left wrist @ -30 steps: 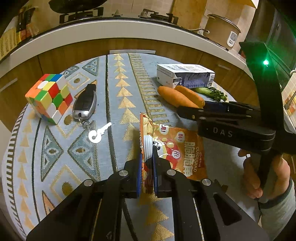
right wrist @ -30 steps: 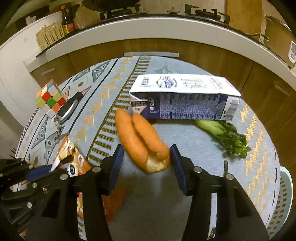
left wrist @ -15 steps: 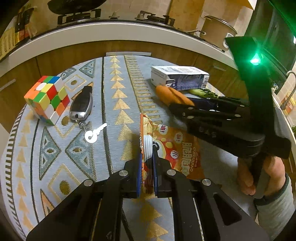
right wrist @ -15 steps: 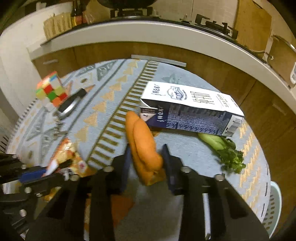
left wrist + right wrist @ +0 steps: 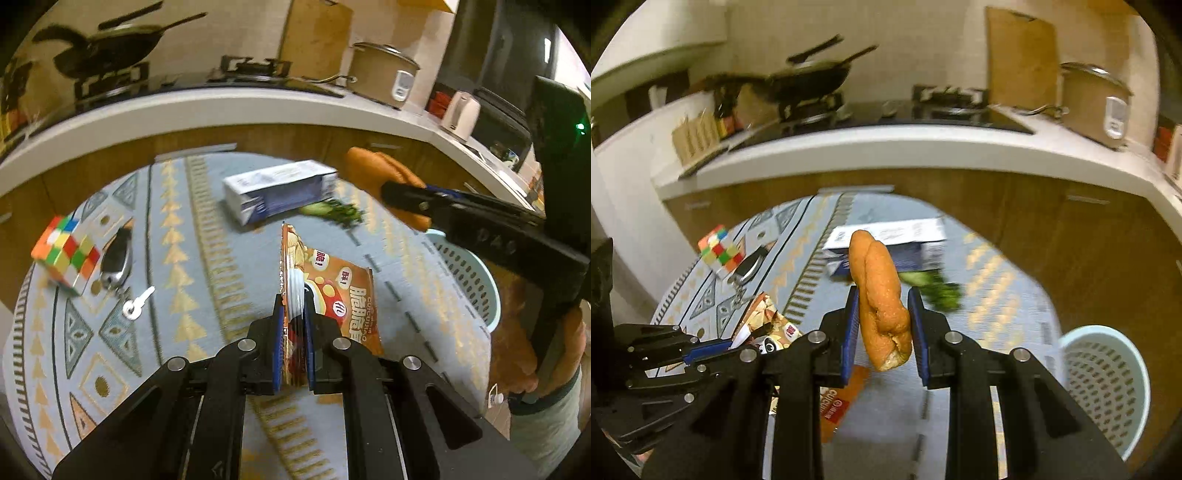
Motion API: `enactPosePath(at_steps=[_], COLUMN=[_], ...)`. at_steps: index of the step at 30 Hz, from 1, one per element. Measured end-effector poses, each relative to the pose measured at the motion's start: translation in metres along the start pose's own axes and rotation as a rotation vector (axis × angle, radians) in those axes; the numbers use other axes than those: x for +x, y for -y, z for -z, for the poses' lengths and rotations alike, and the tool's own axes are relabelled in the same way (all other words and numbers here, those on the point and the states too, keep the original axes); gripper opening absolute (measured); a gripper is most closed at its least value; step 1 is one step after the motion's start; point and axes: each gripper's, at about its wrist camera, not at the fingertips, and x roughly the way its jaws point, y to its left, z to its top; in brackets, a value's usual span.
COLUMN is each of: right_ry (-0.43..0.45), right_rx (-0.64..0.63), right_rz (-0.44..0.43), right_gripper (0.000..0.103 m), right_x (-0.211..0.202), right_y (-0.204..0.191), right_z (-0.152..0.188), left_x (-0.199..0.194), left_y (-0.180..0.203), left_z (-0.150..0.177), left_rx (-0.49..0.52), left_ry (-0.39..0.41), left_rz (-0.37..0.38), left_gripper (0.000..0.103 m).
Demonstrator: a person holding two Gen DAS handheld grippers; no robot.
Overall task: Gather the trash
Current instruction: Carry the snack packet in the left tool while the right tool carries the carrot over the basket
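My left gripper (image 5: 293, 328) is shut on an orange snack bag (image 5: 332, 291) and holds it above the patterned tablecloth. The bag also shows in the right wrist view (image 5: 768, 325). My right gripper (image 5: 881, 317) is shut on an orange fried bread stick (image 5: 877, 291), lifted off the table. The bread stick also shows in the left wrist view (image 5: 384, 181). A pale blue perforated basket (image 5: 1104, 384) stands beyond the table's right edge, also in the left wrist view (image 5: 465, 273).
On the table lie a blue-and-white carton (image 5: 277, 192), a green vegetable (image 5: 332, 212), a colour cube (image 5: 66, 254), a car key fob (image 5: 116, 258) and a small key (image 5: 136, 304). A kitchen counter with stove, pan and rice cooker (image 5: 380, 74) curves behind.
My right gripper closed on the bread stick and lifted it off the table. My left gripper rose with the snack bag. The basket came into view.
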Motion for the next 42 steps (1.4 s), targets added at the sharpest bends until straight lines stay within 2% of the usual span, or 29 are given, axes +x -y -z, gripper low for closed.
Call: enactPosePath(at_steps=[11, 20, 25, 34, 37, 40, 42], right_ry=[0.1, 0.112, 0.099, 0.054, 0.019, -0.02, -0.037], right_rx=[0.142, 0.246, 0.298, 0.391, 0.418, 0.471, 0.492], right_rz=[0.123, 0.226, 0.272, 0.33, 0.364, 0.362, 0.369], right_gripper=[0.023, 0.023, 0.023, 0.023, 0.023, 0.023, 0.023], right_x=[-0.072, -0.111, -0.119, -0.121, -0.114, -0.104, -0.1], right_y=[0.081, 0.144, 0.169, 0.209, 0.22, 0.234, 0.24], right_z=[0.014, 0.043, 0.059, 0.089, 0.1, 0.113, 0.12], left_x=[-0.001, 0.016, 0.03, 0.064, 0.078, 0.093, 0.099], left_y=[0.073, 0.147, 0.179, 0.218, 0.226, 0.235, 0.235], left_z=[-0.029, -0.044, -0.051, -0.056, -0.055, -0.049, -0.046], left_rx=[0.122, 0.249, 0.296, 0.321, 0.321, 0.347, 0.353], left_ry=[0.047, 0.057, 0.057, 0.024, 0.009, -0.004, -0.012], left_rz=[0.043, 0.077, 0.105, 0.149, 0.14, 0.089, 0.082], left_gripper=[0.007, 0.007, 0.007, 0.007, 0.007, 0.008, 0.008])
